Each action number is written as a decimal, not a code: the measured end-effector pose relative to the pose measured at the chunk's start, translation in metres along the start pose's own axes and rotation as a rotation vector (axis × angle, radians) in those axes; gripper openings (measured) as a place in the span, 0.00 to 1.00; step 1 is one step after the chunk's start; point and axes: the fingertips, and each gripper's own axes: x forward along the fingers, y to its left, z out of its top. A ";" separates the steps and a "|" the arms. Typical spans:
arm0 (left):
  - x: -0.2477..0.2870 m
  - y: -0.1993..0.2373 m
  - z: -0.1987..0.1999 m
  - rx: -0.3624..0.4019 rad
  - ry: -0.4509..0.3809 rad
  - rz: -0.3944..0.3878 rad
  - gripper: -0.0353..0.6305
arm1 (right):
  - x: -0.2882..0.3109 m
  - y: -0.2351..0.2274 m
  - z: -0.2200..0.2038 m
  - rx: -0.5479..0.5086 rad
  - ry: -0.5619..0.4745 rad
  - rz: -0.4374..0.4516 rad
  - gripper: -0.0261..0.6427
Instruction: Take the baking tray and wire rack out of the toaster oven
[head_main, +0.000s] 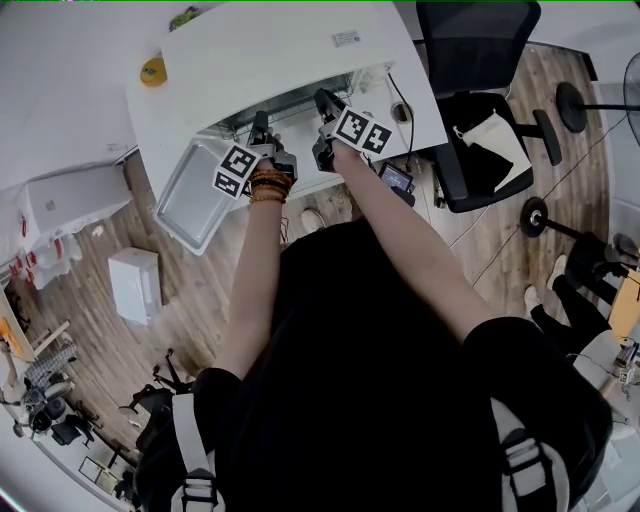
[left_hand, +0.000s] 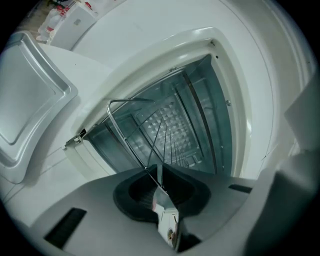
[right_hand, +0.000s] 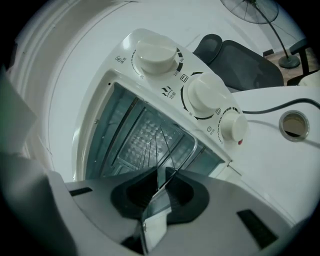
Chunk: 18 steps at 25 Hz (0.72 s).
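I had both tools clamped on the wire rack (left_hand: 163, 142). The left gripper (left_hand: 159, 181) had its jaws nearly together, pinching the rack's front rod. The right gripper (right_hand: 161, 182) was closed the same way on that edge, just to the right of the left one. From both sets of jaws the rack's thin wires ran straight ahead into the open mouth of the toaster oven (right_hand: 165, 90). The rack's rounded front corner stood out to the left of my left jaws. The oven's three cream dials (right_hand: 156, 54) sat ahead and to the right of my right gripper. The baking tray (left_hand: 27, 95) lay empty on the white table (left_hand: 150, 30), well off to the left of my left gripper and clear of the oven.
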 end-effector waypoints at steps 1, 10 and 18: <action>-0.001 0.001 -0.001 0.001 0.001 0.001 0.12 | -0.001 -0.001 -0.001 0.001 0.001 0.001 0.13; -0.011 0.003 -0.010 0.005 0.005 0.006 0.13 | -0.013 -0.004 -0.008 0.015 0.003 0.014 0.13; -0.022 0.004 -0.016 0.001 0.014 0.006 0.13 | -0.024 -0.004 -0.014 0.029 0.003 0.015 0.13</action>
